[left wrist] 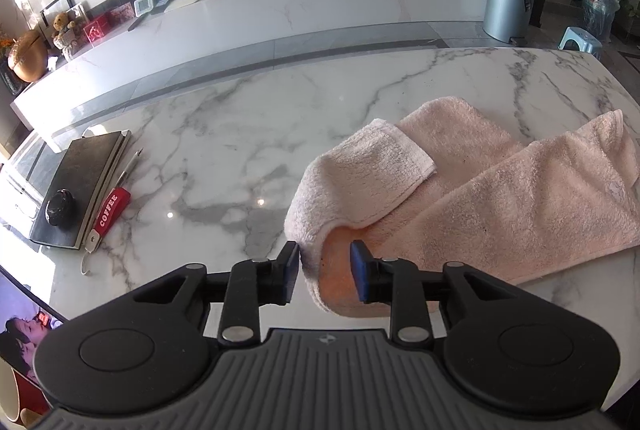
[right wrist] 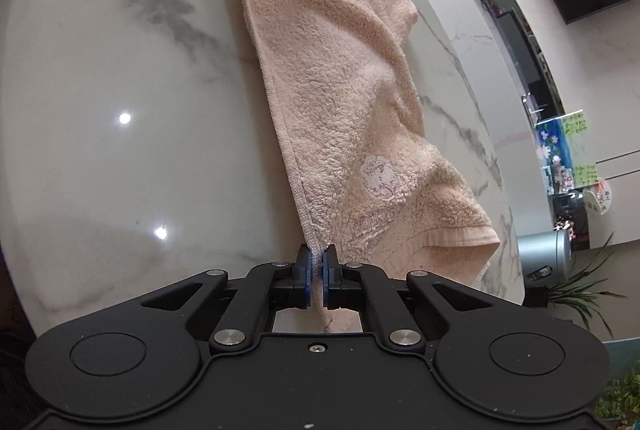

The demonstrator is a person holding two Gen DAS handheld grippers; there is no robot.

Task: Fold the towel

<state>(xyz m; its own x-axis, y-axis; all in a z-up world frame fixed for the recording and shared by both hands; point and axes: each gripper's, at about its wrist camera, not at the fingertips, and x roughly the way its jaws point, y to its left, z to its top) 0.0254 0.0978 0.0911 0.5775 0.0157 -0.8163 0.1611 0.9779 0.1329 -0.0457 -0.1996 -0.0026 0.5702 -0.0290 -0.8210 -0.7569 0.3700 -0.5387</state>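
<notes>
A pink terry towel [left wrist: 472,190] lies bunched and loosely folded on the white marble table [left wrist: 240,134]. In the left wrist view my left gripper [left wrist: 325,272] is open, its two blue-padded fingers on either side of the towel's near folded end. In the right wrist view the towel [right wrist: 340,78] stretches away from me along the table [right wrist: 120,90]. My right gripper [right wrist: 317,270] is shut on the towel's near corner edge, with cloth pinched between the pads.
At the table's left stand a dark notebook [left wrist: 80,182] with a black round object on it, a pen and a red "COFFEE" tag [left wrist: 110,210]. Beyond the table are a long white marble cabinet [left wrist: 280,10], a grey bin [left wrist: 508,2] and plants.
</notes>
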